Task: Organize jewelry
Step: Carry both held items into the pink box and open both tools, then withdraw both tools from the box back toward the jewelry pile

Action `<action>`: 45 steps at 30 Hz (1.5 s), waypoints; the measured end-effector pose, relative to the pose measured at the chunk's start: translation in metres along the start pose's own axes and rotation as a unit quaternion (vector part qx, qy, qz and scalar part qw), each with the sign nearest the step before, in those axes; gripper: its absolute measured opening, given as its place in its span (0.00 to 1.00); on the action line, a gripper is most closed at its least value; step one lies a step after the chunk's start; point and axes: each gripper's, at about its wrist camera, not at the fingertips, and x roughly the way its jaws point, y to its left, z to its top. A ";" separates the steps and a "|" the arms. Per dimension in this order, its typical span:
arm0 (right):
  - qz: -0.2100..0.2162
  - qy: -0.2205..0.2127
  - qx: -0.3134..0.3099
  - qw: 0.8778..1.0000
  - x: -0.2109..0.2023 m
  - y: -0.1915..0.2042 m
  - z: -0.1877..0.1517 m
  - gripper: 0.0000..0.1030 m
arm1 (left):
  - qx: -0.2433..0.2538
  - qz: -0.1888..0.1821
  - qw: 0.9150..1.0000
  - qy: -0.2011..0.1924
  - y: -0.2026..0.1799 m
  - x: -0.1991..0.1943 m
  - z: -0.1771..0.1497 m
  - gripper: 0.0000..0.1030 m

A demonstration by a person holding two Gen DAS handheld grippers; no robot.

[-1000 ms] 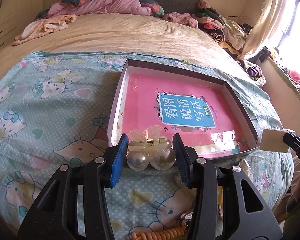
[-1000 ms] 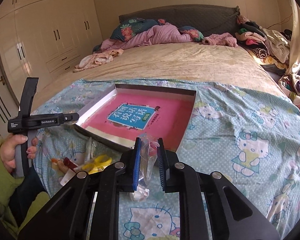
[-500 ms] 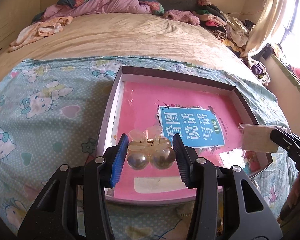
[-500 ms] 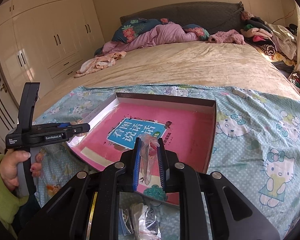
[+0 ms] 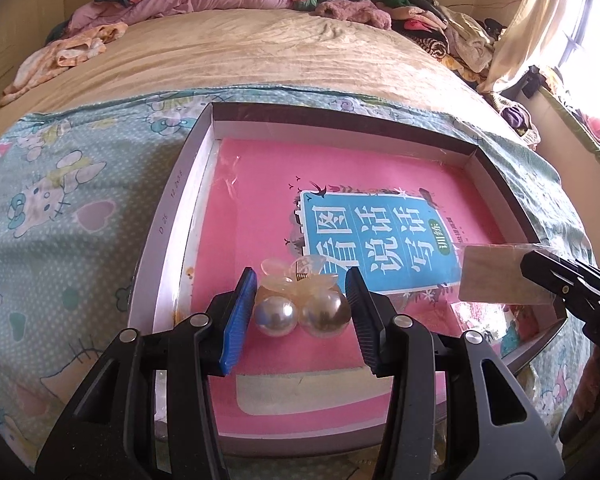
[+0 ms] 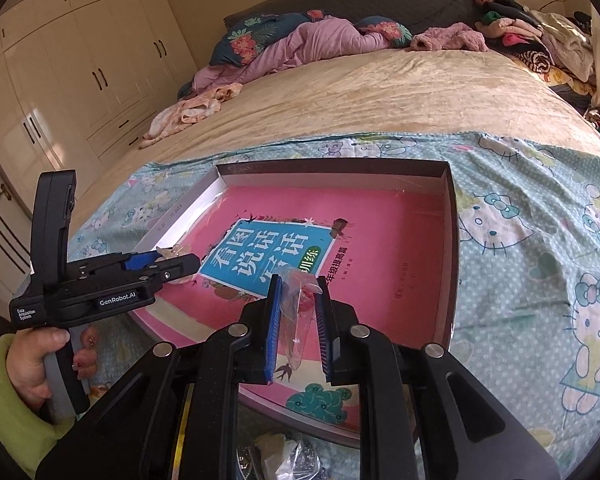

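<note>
A shallow box [image 5: 168, 232] lies on the bed with a pink book [image 5: 260, 220] flat inside it. My left gripper [image 5: 300, 280] is shut on a clear hair clip with two pearl balls [image 5: 300, 312], held just above the book's near left part. In the right wrist view the left gripper [image 6: 180, 262] shows from the side over the box's left edge. My right gripper [image 6: 298, 284] holds a small clear plastic bag [image 6: 296, 312] over the book's near part; its jaws are opening slightly, with the bag still pinched upright. The bag's tan card [image 5: 496, 276] shows at the right.
A Hello Kitty sheet [image 6: 540, 240] covers the near half of the bed. Small packets [image 6: 292, 456] lie on it in front of the box. Piled clothes [image 5: 440, 40] and bedding [image 6: 320, 40] sit at the far end. A wardrobe [image 6: 80, 60] stands to the left.
Both grippers have moved forward and down, from over the sheet in front of the box to over the book inside it. Each still carries its item.
</note>
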 end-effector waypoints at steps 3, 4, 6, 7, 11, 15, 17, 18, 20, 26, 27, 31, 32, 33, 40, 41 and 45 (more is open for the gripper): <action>-0.017 0.010 0.005 1.000 0.003 -0.006 -0.003 0.21 | -0.003 -0.001 1.000 0.001 0.000 0.001 0.000 0.37; -0.017 0.012 0.010 1.000 0.003 -0.008 -0.004 0.22 | -0.004 -0.001 1.000 0.002 0.001 0.001 0.000 0.37; -0.028 0.014 0.014 0.999 0.003 -0.011 -0.007 0.26 | -0.003 0.000 1.000 0.003 0.001 0.001 0.000 0.37; -0.035 0.014 0.015 0.999 0.003 -0.012 -0.008 0.27 | -0.002 0.001 1.000 0.003 0.001 0.001 0.000 0.37; -0.048 0.010 0.022 0.999 -0.002 -0.015 -0.012 0.48 | 0.000 0.002 1.000 0.005 -0.002 0.003 0.000 0.37; -0.053 -0.001 0.028 0.998 -0.013 -0.018 -0.014 0.60 | 0.000 0.001 1.000 0.007 -0.003 0.002 -0.001 0.40; -0.052 -0.007 0.030 0.998 -0.019 -0.019 -0.014 0.65 | 0.002 -0.002 1.000 0.007 -0.005 0.000 -0.002 0.45; -0.052 -0.010 0.029 0.998 -0.022 -0.019 -0.015 0.69 | 0.003 -0.003 1.000 0.007 -0.006 -0.001 -0.002 0.49; -0.051 -0.014 0.030 0.998 -0.027 -0.019 -0.015 0.73 | 0.004 -0.006 1.000 0.005 -0.009 -0.005 -0.002 0.54; -0.045 -0.018 0.033 0.998 -0.038 -0.015 -0.014 0.74 | 0.001 0.002 1.000 -0.001 -0.011 -0.019 -0.004 0.78; -0.045 -0.019 0.033 0.998 -0.040 -0.014 -0.015 0.76 | 0.002 0.004 1.000 -0.004 -0.012 -0.024 -0.004 0.83; -0.042 -0.031 0.040 0.998 -0.051 -0.012 -0.015 0.85 | -0.001 0.007 1.000 -0.020 -0.012 -0.042 -0.003 0.90; -0.042 -0.033 0.039 0.998 -0.054 -0.011 -0.015 0.85 | -0.004 0.006 1.000 -0.024 -0.012 -0.047 -0.003 0.91; -0.043 -0.035 0.038 0.998 -0.057 -0.010 -0.015 0.85 | -0.006 0.006 1.000 -0.028 -0.011 -0.053 -0.003 0.91; -0.038 -0.054 0.024 0.998 -0.081 0.002 -0.013 0.85 | -0.023 0.002 0.998 -0.066 -0.010 -0.092 -0.005 0.91; -0.037 -0.057 0.021 0.997 -0.084 0.004 -0.013 0.85 | -0.024 0.002 0.997 -0.071 -0.010 -0.097 -0.006 0.91; -0.033 -0.066 0.012 0.997 -0.097 0.012 -0.014 0.85 | -0.020 0.012 0.995 -0.092 -0.010 -0.116 -0.010 0.91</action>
